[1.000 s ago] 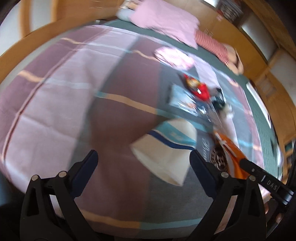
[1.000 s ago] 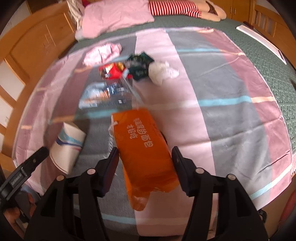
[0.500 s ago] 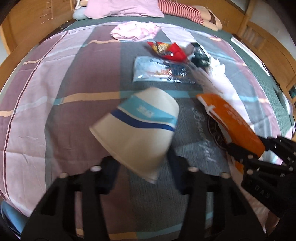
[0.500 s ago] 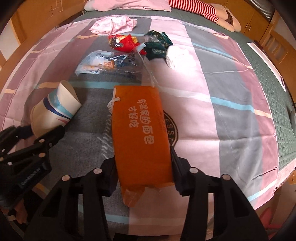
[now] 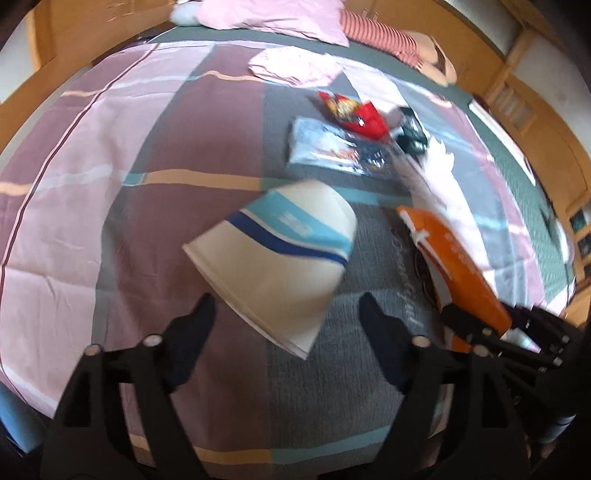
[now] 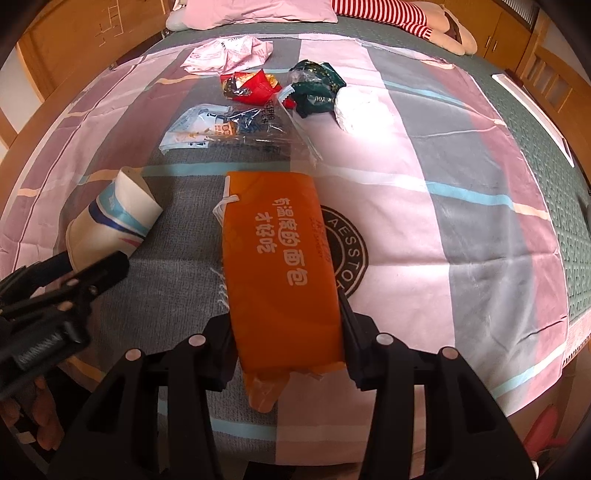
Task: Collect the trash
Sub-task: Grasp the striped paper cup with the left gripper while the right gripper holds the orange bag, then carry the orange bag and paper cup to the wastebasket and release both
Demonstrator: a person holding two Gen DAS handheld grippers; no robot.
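A white paper cup (image 5: 275, 258) with blue stripes lies on its side on the bed; it also shows in the right wrist view (image 6: 110, 225). My left gripper (image 5: 288, 325) is open, its jaws on either side of the cup's rim end without touching it. My right gripper (image 6: 286, 332) is shut on an orange bread bag (image 6: 280, 269), also in the left wrist view (image 5: 454, 273). Further back lie a red snack wrapper (image 6: 251, 86), a dark green wrapper (image 6: 316, 90), a clear printed bag (image 6: 221, 127), a white crumpled paper (image 6: 360, 109) and a pink-white wrapper (image 6: 227, 55).
The bed has a pink, grey and purple striped sheet (image 6: 461, 184). A pink pillow (image 6: 258, 11) and a striped soft toy (image 6: 388, 14) lie at the head. Wooden bed frame (image 6: 48, 92) runs along the left; the bed's near edge is just below both grippers.
My left gripper closed in on the paper cup, then its jaws opened wider around it. My right gripper stayed shut on the orange bag and shifted slightly.
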